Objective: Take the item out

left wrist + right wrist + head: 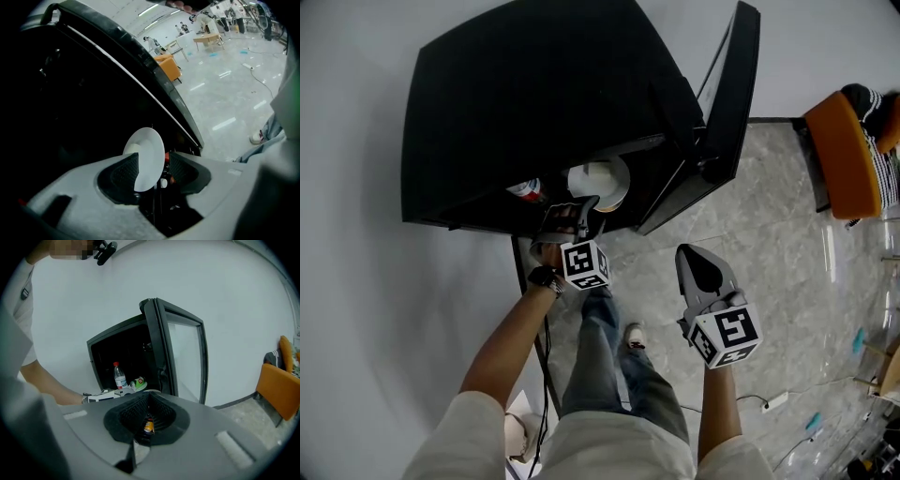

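Right tongs [689, 255] hang closed and empty (fine); left tongs [153, 168], wide apart, should straddle the bowl [146, 150] rim squarely before squeezing.

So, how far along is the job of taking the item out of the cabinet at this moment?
Done: the door of the cabinet stands open. In hand: the left gripper is at the opening, jaws apart, with the white round item between them but not clamped. The right gripper waits outside, shut. Left: close on the item and bring it out. A bottle also stands inside.
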### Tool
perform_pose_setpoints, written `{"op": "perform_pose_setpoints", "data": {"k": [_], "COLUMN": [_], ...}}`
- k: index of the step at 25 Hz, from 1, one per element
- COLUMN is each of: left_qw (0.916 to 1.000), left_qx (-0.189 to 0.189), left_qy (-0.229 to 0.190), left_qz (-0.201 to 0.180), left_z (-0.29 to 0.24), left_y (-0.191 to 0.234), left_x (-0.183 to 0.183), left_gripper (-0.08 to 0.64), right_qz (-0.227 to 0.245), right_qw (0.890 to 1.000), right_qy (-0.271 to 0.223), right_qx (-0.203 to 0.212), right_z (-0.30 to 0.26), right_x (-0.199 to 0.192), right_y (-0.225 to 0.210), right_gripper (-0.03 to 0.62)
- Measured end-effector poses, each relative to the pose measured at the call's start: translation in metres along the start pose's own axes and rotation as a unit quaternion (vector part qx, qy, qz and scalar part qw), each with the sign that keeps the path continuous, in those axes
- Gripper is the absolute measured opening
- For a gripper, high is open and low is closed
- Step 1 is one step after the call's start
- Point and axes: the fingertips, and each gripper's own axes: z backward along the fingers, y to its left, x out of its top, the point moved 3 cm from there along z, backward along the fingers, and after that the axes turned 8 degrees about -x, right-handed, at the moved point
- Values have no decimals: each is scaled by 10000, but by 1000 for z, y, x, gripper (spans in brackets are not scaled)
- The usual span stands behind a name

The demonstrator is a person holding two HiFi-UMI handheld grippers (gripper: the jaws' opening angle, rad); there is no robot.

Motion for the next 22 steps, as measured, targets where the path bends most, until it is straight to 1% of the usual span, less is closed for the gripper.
{"op": "perform_pose_setpoints", "data": {"k": [3, 8, 11, 15, 17, 19, 20, 22], "left_qw": [9996, 9981, 9966, 9940, 9932, 9923, 9921, 9915], "left_qx": [221, 203, 316, 440, 466, 591, 656, 766], "left_qy": [-31, 14, 11, 44, 48, 28, 10, -19], "left_qz": [-178, -583, -759, -996, -1066, -1086, -1073, -1053], "left_z": [-9, -34, -43, -51, -54, -53, -52, -51], "left_y": [1, -8, -10, -10, -10, -8, -7, -6], "left_x": [0, 2, 1, -2, -2, -1, -1, 0], "left_gripper": [206, 206, 206, 205, 181, 153, 121, 86], "right_qz": [-3, 83, 130, 15, -46, -80, -95, -138], "right_qw": [9999, 9995, 9991, 9991, 9990, 9990, 9989, 9990], "right_qy": [104, 226, 329, 392, 415, 431, 434, 427], "right_qx": [63, 192, 247, 179, 143, 128, 117, 71], "right_z": [-1, 0, 4, 11, 14, 17, 18, 21], "right_x": [-8, -20, -28, -38, -42, -45, -46, -48], "right_y": [9, 19, 24, 24, 24, 24, 24, 23], "right_gripper": [8, 8, 8, 8, 8, 8, 8, 8]}}
